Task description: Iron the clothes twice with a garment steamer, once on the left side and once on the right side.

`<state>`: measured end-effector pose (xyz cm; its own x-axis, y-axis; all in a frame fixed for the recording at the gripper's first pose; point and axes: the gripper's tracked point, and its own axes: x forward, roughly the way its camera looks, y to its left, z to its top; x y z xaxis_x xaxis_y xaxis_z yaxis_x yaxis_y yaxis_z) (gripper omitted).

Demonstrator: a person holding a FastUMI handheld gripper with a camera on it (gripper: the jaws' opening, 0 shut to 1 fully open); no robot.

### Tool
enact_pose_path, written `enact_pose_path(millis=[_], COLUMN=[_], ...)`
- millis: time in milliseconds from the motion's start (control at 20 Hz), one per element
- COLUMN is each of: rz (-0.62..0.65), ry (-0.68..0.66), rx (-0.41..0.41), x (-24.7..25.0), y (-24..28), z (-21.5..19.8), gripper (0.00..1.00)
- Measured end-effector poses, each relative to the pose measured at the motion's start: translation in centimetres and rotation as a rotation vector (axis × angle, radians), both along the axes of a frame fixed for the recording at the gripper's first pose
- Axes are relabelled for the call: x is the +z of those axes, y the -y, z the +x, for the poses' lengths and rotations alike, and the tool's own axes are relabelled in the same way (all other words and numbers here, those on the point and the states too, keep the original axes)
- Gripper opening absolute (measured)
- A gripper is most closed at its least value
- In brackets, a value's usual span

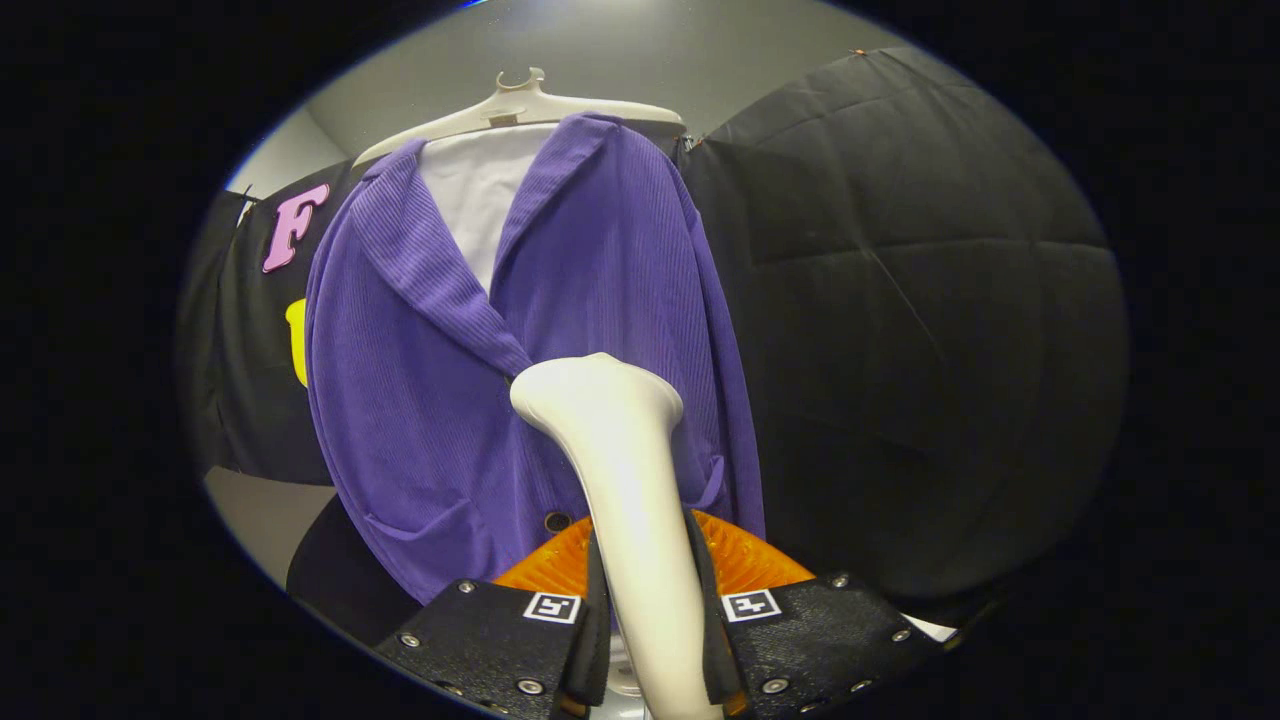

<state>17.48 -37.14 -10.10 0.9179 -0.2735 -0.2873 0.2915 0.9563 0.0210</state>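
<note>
A purple ribbed jacket (560, 330) hangs on a white hanger (520, 108) over a white shirt (480, 200), in front of the black cloth wall. My gripper (650, 610) is shut on the white handle of the garment steamer (625, 470), with both fingers pressing its sides. The steamer's flared head rises just ahead of the fingers and sits at the jacket's middle front, near the lower end of the left lapel. Whether the head touches the fabric I cannot tell.
Black quilted booth cloth (900, 300) fills the space to the right of the jacket. An orange ribbed part (745, 560) shows just behind the fingers. A grey wall (620, 50) rises behind the hanger and a grey surface (255, 510) lies low beside the jacket's hem.
</note>
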Motion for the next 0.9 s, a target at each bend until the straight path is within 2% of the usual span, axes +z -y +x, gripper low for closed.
enact_pose_path(millis=[200,350,650,900], rz=[-0.024,-0.126,0.027,0.015], ry=[-0.083,-0.156,-0.084,-0.073], rx=[0.005,0.030,0.001,-0.009], x=[-3.5,-5.5,-6.4,-6.5], y=[0.3,0.5,0.8,1.0], z=[-0.1,-0.1,-0.5,-0.8], gripper=[0.37,0.36,0.35,0.35])
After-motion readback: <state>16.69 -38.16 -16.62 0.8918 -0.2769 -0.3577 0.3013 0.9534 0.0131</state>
